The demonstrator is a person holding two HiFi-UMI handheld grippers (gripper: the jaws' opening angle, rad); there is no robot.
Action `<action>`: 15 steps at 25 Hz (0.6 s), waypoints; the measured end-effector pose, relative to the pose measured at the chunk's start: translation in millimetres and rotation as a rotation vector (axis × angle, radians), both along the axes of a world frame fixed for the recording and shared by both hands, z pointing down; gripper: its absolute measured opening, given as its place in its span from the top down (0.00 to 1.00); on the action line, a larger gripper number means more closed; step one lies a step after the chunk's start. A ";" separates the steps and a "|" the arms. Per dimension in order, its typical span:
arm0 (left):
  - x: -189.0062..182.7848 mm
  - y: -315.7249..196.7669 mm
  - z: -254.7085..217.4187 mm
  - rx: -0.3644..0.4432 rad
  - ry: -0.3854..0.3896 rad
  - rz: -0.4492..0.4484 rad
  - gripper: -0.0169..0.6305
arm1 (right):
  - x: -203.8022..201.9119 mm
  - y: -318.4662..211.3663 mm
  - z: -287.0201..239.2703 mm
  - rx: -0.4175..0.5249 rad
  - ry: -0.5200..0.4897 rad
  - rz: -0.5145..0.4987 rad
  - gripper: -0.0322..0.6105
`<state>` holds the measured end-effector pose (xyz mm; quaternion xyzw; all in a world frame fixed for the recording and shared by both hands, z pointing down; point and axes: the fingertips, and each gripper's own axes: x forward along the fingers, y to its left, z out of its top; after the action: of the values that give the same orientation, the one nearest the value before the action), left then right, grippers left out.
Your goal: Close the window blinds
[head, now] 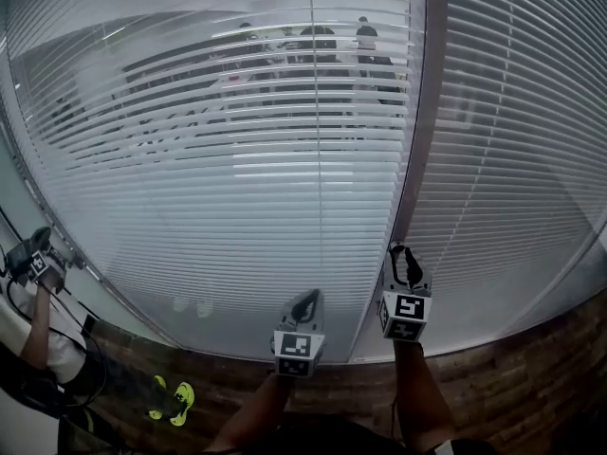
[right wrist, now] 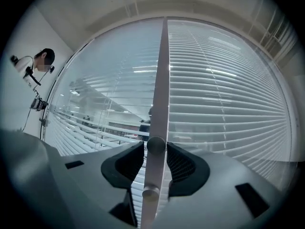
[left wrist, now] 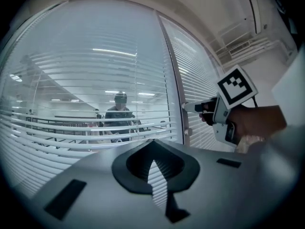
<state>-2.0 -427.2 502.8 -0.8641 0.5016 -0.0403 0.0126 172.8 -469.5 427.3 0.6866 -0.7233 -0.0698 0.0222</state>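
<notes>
Window blinds (head: 237,207), slats still partly open, across glass ahead. Upright frame post (right wrist: 162,80) bearing small round knob (right wrist: 156,145). Right hand-held gripper (head: 406,265) nearer, jaws wide either side of knob, apparently unclamped. Left hand-held gripper (head: 304,303) closed, empty, just left of post.

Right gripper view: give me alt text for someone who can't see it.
The right gripper, jaws open, flanks a round knob on a vertical window post. Slatted blinds cover the glass on both sides, the left ones see-through.

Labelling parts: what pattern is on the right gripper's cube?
The cube bears black-and-white square markers; left gripper view shows it best.
</notes>
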 end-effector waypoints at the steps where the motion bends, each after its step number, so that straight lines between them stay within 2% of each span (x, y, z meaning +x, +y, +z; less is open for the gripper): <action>1: -1.1 0.3 3.7 0.000 -0.008 0.000 0.98 | 0.1 -3.3 1.1 -0.001 -0.009 -0.005 0.74; 4: -3.5 1.0 8.0 0.025 0.001 -0.002 0.98 | 0.8 -3.8 -4.3 -0.011 -0.005 0.012 0.75; 7: -5.6 4.2 12.3 0.007 -0.016 -0.002 0.98 | 0.0 1.2 -11.8 -0.022 0.020 0.027 0.75; 10: -7.9 1.3 9.5 0.077 0.008 -0.018 0.98 | 1.7 -4.0 -4.5 -0.006 0.009 0.010 0.75; 12: -7.2 1.5 9.0 0.089 0.011 -0.018 0.98 | 2.2 -5.0 -2.4 -0.005 0.022 0.007 0.75; 15: -4.9 3.0 11.3 0.078 0.013 -0.016 0.98 | 1.2 -7.1 0.8 -0.016 0.089 0.008 0.75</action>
<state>-6.9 -424.2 514.1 -0.8591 0.5098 -0.0151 0.0428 174.1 -476.5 428.1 0.6856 -0.7193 -0.0942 0.0602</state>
